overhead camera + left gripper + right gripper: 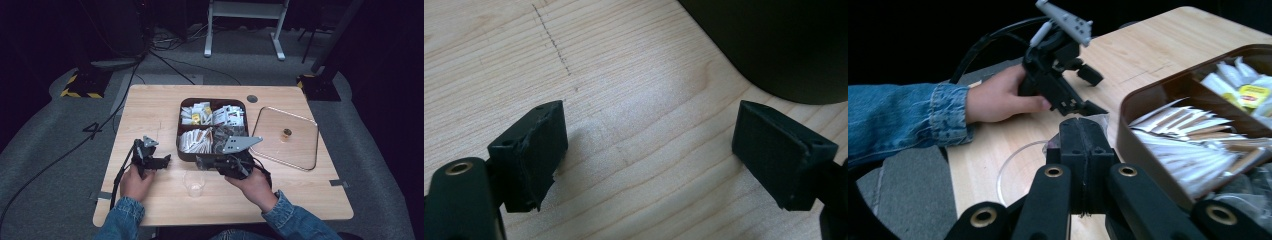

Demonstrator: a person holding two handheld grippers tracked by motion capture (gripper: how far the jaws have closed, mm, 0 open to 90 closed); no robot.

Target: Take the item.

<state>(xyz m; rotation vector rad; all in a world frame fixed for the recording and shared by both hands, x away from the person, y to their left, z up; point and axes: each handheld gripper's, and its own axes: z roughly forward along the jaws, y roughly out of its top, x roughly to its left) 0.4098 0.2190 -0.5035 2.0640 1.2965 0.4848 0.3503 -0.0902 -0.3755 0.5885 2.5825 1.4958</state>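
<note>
A brown box [178,131] at the table's middle holds several paper sachets [195,141] in compartments. A clear plastic cup [194,183] stands in front of it. My right gripper [199,161] points left just above the cup, shut on what looks like a thin clear packet [1099,120], whose edge sticks out past the tips [1082,125]. The cup's rim [1009,167] shows below those jaws. My left gripper [163,160] rests low over the table, left of the cup, open with bare wood between its pads [649,155]. It also appears, held by a hand, in the right gripper view [1093,92].
A clear tray [300,150] lies right of the box with a small amber thing [286,134] on it. The box's dark wall [774,40] is just beyond my left gripper. Bare wood spreads across the table's left and front. Cables run over the floor behind.
</note>
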